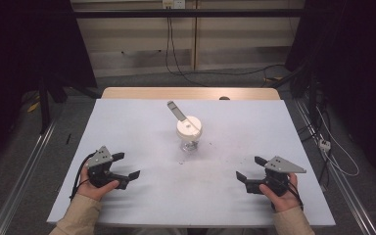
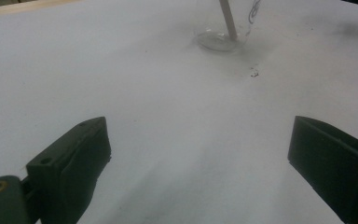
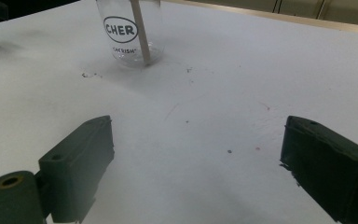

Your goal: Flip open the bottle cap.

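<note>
Nearest the person, the left gripper rests low on the white table cover, to the near left of the clear glass jar; its jaws stand wide apart with bare cover between them. The right gripper sits to the jar's near right, well apart from it, jaws likewise spread wide and holding nothing. Both point inward toward the jar. A few dark specks lie on the cover just in front of the jar's base. The jar stands upright at mid-table, black lettering on its side, a white lid on top. A pale flat stick stands inside it, leaning out toward the far left. Beyond the jar, the wooden table edge shows past the cover.
</note>
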Demonstrator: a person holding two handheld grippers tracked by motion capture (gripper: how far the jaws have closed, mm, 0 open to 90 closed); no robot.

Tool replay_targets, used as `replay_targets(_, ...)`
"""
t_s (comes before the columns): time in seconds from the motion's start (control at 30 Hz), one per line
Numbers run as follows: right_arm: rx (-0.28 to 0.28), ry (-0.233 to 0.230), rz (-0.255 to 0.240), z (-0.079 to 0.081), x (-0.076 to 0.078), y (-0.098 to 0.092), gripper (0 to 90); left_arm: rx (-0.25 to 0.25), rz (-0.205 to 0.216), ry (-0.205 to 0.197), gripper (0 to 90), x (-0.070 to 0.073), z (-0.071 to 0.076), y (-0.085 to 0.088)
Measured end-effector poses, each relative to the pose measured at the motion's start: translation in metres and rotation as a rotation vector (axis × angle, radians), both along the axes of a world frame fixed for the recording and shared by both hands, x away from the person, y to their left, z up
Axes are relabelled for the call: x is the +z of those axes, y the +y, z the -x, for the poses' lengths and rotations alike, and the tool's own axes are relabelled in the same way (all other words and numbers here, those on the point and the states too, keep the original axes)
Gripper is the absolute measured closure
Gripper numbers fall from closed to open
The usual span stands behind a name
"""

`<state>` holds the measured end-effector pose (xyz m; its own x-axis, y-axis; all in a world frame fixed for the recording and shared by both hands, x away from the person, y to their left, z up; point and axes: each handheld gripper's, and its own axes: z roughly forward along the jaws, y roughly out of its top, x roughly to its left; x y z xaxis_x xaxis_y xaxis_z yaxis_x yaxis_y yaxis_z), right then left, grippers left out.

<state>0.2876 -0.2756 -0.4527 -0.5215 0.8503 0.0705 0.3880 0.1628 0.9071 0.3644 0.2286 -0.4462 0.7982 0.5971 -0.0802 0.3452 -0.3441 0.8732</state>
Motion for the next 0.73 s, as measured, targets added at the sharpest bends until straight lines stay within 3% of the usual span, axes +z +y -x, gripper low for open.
replay_targets(0.63,-0.005,0.004,0.004,0.0016,-0.0020,-0.0041,9.5,0.019,-0.005,0.005,5.3,-0.0017,0.0015,0.0052)
replay_targets(0.73,-0.005,0.007,0.006,0.0008,-0.0027,-0.0038,9.5,0.015,-0.023,0.000,5.3,-0.0017,0.0006,0.0054)
